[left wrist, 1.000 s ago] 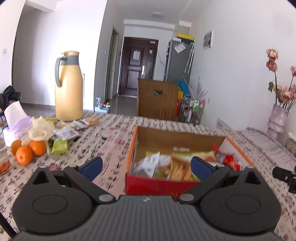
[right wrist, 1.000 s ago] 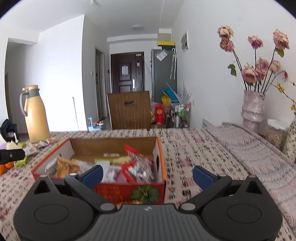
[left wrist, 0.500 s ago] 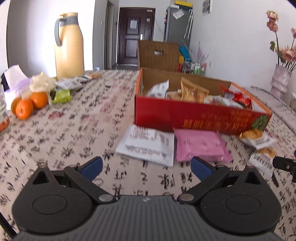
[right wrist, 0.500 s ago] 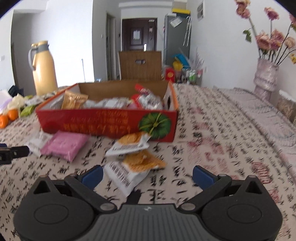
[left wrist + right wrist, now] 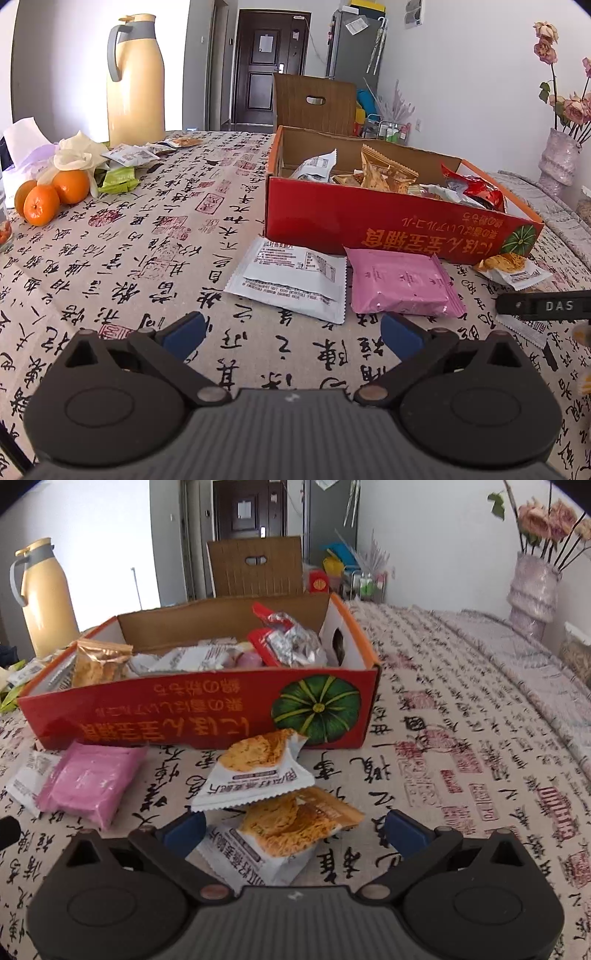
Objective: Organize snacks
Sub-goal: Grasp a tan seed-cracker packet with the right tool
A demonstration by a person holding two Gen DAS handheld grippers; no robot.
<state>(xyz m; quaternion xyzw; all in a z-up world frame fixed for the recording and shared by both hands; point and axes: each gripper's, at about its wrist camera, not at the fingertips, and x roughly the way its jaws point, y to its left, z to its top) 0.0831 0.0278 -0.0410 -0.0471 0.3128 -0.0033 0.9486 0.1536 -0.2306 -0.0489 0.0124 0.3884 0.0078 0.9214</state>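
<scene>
I have both grippers low over the table, jaws spread wide and empty. My right gripper (image 5: pixel 295 825) is the nearer one: the orange cracker packet (image 5: pixel 295 827) lies right between its fingers, long axis slanting away to the right, with a second cracker packet (image 5: pixel 258 771) overlapping its far end. The white packet (image 5: pixel 291 284) and pink packet (image 5: pixel 400 286) lie ahead of my left gripper (image 5: pixel 291 334), just before the red box (image 5: pixel 369 225)
</scene>
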